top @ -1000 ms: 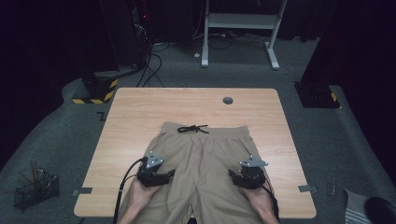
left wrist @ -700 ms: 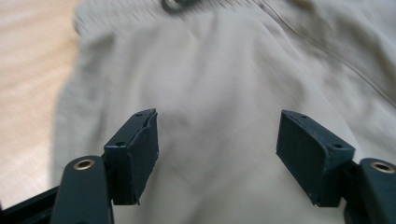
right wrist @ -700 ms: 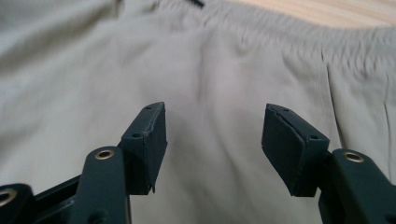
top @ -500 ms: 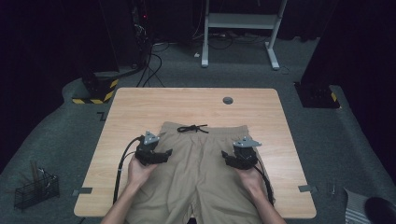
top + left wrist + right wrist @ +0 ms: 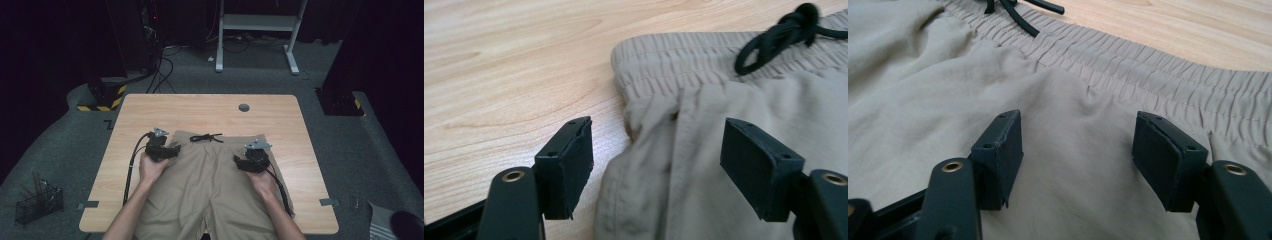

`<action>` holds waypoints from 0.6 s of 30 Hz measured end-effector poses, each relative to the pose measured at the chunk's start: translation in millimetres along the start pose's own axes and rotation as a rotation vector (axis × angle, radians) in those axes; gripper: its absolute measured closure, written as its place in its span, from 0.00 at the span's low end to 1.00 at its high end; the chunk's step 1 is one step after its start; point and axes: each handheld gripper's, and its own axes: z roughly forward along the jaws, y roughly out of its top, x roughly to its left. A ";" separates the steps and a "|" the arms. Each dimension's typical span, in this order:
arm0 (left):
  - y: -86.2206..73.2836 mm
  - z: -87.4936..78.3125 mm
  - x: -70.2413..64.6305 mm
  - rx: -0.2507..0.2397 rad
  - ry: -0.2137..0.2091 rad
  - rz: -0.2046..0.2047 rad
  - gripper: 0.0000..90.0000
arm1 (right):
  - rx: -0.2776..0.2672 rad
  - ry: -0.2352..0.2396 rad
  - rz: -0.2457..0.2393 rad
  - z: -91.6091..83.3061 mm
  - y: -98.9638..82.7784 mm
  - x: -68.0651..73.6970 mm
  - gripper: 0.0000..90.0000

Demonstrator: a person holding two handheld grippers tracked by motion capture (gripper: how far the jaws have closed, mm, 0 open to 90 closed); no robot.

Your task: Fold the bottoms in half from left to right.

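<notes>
Khaki drawstring shorts (image 5: 210,185) lie flat on the table (image 5: 285,120), waistband (image 5: 1148,75) away from the person. Left gripper (image 5: 172,150) and right gripper (image 5: 241,162) hover spread, pinching nothing. Soft, light, floppy cloth; the thick elastic waistband corners look the surest hold.

Shorts (image 5: 210,185): plain khaki-tan, ribbed at the waistband (image 5: 1158,75). Drawstring (image 5: 206,137): black, knotted at the waistband's middle. Desk (image 5: 280,115): pale wood grain, with a grey round cap (image 5: 244,107) near its far edge. Left gripper (image 5: 172,150) and right gripper (image 5: 239,161): black, each topped by a grey plate; black cables are trailed. Floor (image 5: 360,150): dark grey carpet. Block (image 5: 100,100) off the desk's far left corner: yellow-and-black striped.
</notes>
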 end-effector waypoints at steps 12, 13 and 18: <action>-5.4 14.4 8.9 0.023 -0.010 -0.001 0.38 | 0.028 0.001 -0.013 10.7 -8.4 -3.3 0.38; -6.1 15.8 9.2 0.026 -0.014 -0.002 0.38 | 0.027 0.004 -0.014 10.7 -8.5 -3.8 0.38; -7.4 16.1 7.7 0.018 -0.003 0.047 0.47 | 0.027 0.002 -0.014 10.7 -8.6 -3.5 0.38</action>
